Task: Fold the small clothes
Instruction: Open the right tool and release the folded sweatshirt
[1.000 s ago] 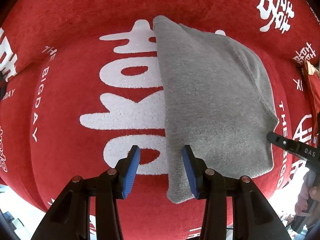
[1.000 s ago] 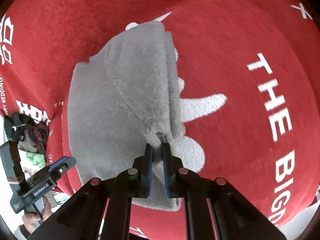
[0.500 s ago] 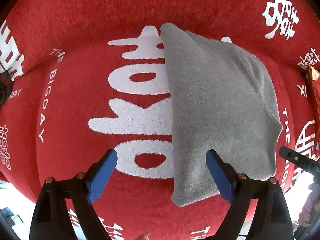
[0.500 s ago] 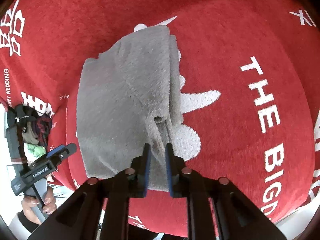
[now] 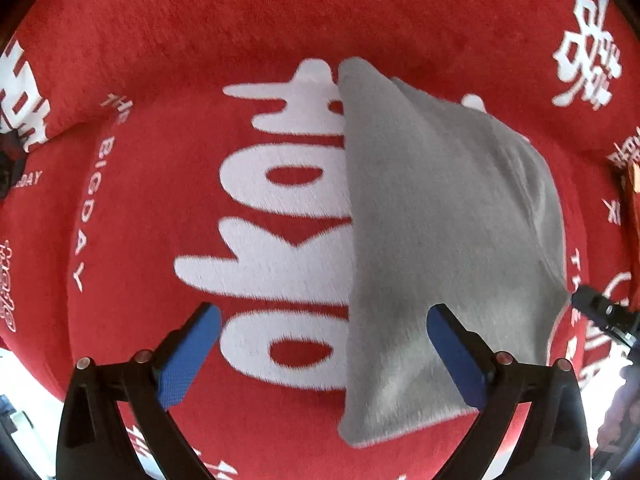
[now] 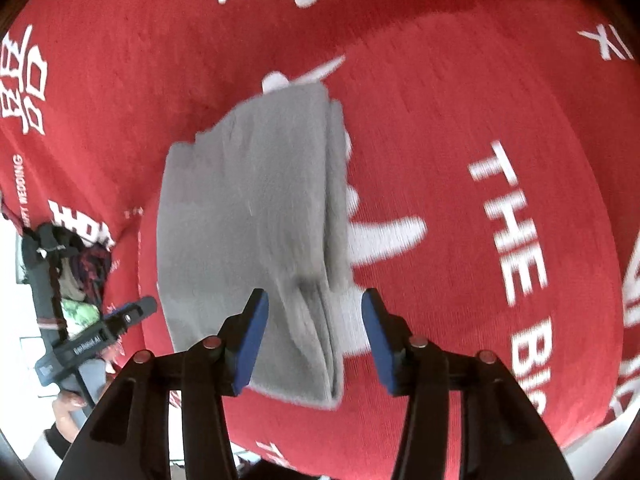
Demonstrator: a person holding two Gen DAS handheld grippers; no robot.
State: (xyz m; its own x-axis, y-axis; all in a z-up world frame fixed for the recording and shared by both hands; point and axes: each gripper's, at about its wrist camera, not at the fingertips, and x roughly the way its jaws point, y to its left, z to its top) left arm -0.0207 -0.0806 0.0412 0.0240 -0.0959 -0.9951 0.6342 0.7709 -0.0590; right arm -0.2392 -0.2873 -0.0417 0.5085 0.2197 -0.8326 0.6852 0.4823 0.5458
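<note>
A grey folded garment (image 5: 440, 240) lies flat on the red cushion (image 5: 200, 60); it also shows in the right wrist view (image 6: 248, 216). My left gripper (image 5: 324, 352) is open wide and empty, hovering over the garment's near left edge. My right gripper (image 6: 314, 336) is open and empty, above the garment's near right corner, where the folded layers (image 6: 332, 264) stack. The right gripper's tip (image 5: 600, 312) shows at the right edge of the left wrist view. The left gripper's body (image 6: 96, 340) shows at the lower left of the right wrist view.
The red cushion carries large white lettering (image 5: 280, 240) and words (image 6: 512, 224). A pile of dark and patterned clothes (image 6: 76, 276) lies off the cushion's left side. The cushion's near edge drops to a pale floor (image 5: 24, 408).
My right gripper let go of the garment's edge and opened. My left gripper opened wider. Both pulled back a little from the garment, which now lies flat.
</note>
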